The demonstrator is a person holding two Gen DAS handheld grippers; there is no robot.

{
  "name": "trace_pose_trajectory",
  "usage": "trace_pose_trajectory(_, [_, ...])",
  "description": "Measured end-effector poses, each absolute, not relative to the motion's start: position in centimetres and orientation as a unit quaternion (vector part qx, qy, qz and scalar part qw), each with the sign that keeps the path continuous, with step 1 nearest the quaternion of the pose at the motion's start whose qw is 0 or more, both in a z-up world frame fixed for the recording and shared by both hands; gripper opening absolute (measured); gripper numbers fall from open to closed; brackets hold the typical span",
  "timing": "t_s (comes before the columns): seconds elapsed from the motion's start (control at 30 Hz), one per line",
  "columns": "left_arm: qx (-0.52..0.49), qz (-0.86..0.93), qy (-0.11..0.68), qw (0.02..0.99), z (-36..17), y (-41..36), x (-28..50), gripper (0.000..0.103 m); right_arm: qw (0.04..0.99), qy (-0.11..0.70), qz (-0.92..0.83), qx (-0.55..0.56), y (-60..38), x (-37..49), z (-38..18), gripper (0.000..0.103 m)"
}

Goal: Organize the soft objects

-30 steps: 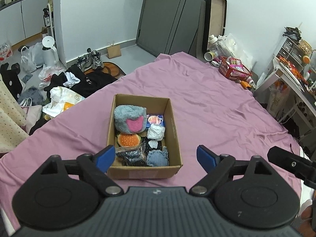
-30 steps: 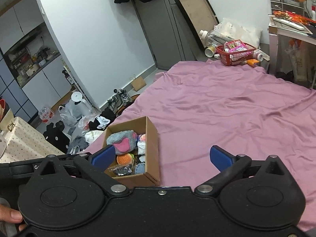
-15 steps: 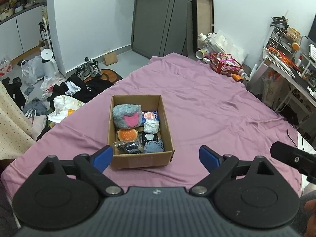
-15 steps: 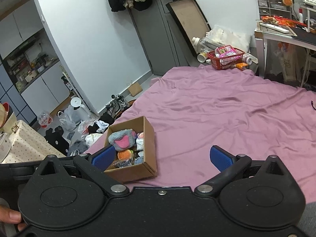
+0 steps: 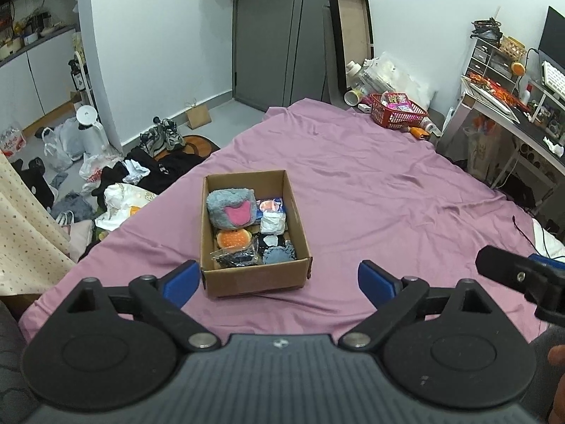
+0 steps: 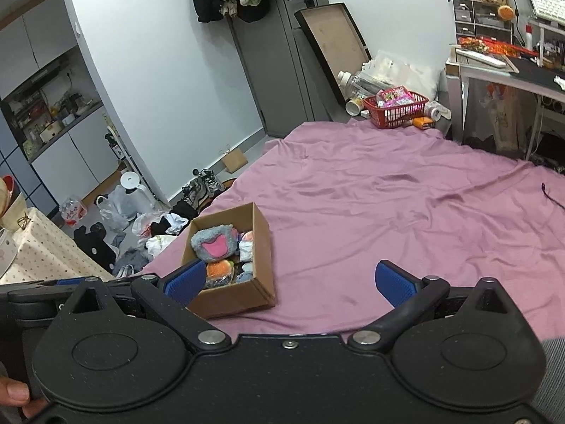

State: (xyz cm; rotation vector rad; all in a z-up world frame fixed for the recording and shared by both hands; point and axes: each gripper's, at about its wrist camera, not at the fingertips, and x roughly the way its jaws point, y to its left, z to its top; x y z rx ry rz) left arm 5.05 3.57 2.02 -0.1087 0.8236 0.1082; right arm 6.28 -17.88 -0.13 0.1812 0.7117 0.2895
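Across most of both views, a pink sheet [image 5: 370, 190] spread over a bed, rumpled in low folds. At its far edge, a red basket [image 5: 395, 111] of packets, with a desk [image 6: 494, 67] to the right and a grey door [image 5: 268, 35] behind. On the floor to the left, a heap of clothes [image 5: 155, 169], plastic bags and a pair of shoes [image 5: 162, 137]. Near the left side of the sheet, a cardboard box [image 5: 254, 284], open at the top and well filled. Inside it, at the far left corner, a grey plush [image 5: 231, 208] with a pink patch; just in front, touching it, an orange plush [image 5: 233, 238]; to the right, a white bundle [image 5: 272, 222] and a small printed packet; along the near wall, a blue-grey piece [image 5: 279, 255] and a dark item in clear wrap, too crumpled to identify. Close to the camera, the left gripper [image 5: 279, 279], jaws wide apart and empty, left pad just beside the box's near left corner in the picture. Likewise the right gripper [image 6: 289, 281], jaws spread wide, holding nothing, above the sheet to the right of the box. At the bottom left of the right view, a fingertip on the other gripper's body.
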Motion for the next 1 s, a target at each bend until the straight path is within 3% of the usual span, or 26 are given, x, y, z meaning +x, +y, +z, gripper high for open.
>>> trace_pose_trajectory(1.0, [-0.039,0.049,0.41,0.91,0.6,5.4,4.1,0.097,0.916,0.367,0.141,0.076,-16.6,6.1,-2.2,0.103])
